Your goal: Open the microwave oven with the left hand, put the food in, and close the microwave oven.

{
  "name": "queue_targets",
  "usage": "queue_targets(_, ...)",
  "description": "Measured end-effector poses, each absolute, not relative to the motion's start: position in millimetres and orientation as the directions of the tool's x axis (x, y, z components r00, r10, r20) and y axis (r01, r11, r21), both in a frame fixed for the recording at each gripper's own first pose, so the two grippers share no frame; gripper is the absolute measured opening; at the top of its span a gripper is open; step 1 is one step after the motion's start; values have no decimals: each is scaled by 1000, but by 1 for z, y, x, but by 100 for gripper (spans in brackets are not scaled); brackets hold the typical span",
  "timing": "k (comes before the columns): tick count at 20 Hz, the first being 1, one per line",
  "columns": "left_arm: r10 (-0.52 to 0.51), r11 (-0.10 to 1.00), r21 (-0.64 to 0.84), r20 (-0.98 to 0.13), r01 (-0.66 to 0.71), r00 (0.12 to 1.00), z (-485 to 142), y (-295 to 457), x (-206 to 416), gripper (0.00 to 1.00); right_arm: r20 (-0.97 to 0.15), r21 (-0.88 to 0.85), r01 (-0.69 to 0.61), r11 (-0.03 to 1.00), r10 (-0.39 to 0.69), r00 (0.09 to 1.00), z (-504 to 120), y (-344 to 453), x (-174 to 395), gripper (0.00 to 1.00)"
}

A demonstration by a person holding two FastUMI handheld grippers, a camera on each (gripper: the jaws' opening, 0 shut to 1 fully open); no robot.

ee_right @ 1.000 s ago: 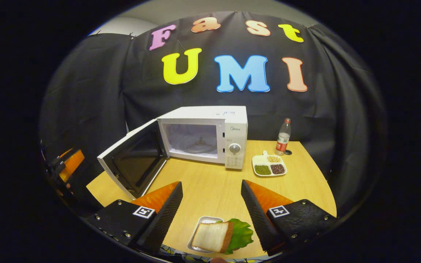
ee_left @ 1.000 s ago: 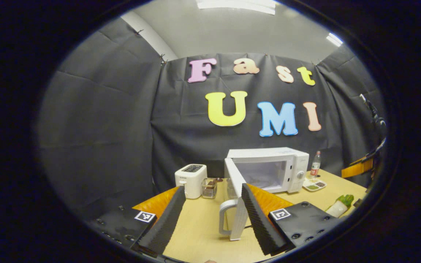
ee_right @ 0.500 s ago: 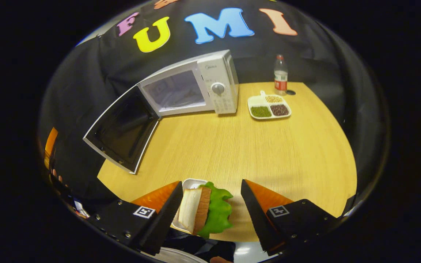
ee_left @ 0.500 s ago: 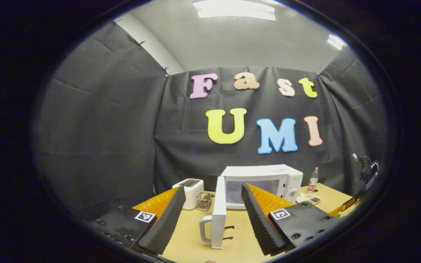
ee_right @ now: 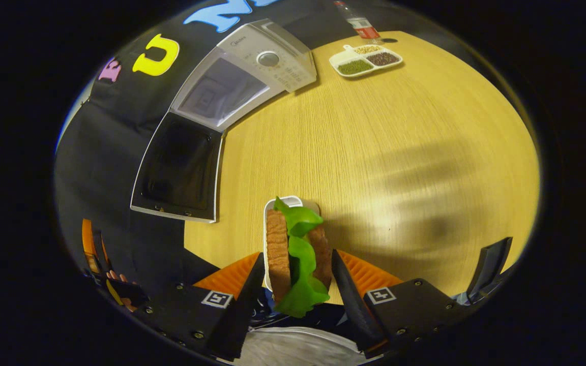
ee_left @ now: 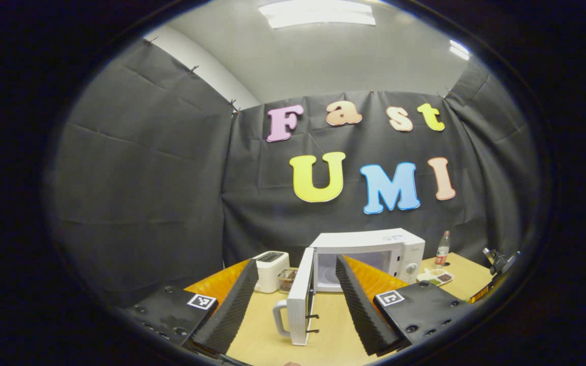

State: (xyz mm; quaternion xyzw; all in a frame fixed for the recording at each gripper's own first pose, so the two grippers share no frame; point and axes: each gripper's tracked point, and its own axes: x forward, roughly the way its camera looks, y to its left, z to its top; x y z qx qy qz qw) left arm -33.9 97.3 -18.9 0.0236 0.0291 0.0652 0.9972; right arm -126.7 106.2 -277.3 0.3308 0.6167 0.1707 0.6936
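Right gripper [ee_right: 293, 282] looks straight down w/ sandwich [ee_right: 297, 254] standing on edge between its fingers, long axis running along them, jaws narrowed round bread but contact not clear, so can't tell if gripped yet; small white tray [ee_right: 268, 229] under it near front edge of wood-grain table [ee_right: 400, 152]. Microwave [ee_right: 242, 76] lies up-left, well apart, cavity open, dark-glass door [ee_right: 178, 168] swung out toward left. Left gripper [ee_left: 295, 307] spread wide, empty, near door's white loop handle [ee_left: 279, 317], so better placed for closing.
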Motion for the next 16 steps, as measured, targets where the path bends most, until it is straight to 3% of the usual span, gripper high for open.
queue_targets(1, 142, 989, 56, -56, -139, 988, -18, 98, -36, 98, -716, 698, 195, 688, 675, 180, -271, 111, -127, 62)
queue_targets(2, 157, 986, 63, -58, -153, 986, -19, 99, -38, 100, -699, 715, 197, 671, 697, 159, -269, 115, -131, 52)
queue_targets(3, 169, 984, 68, -58, -165, 984, -19, 102, -39, 99, -701, 713, 203, 671, 690, 181, -266, 107, -124, 51)
queue_targets(4, 181, 981, 74, -59, -177, 982, -19, 104, -40, 98, -701, 713, 192, 674, 691, 174, -270, 111, -127, 31)
queue_targets(10, 228, 972, 79, -55, -223, 972, -16, 131, -28, 100, -671, 729, 81, 680, 686, 281, -227, 118, -97, 34)
queue_targets(16, 189, 981, 55, -59, -186, 980, -22, 159, 12, 98, -646, 699, 21, 715, 619, 447, -203, 148, -38, 34)
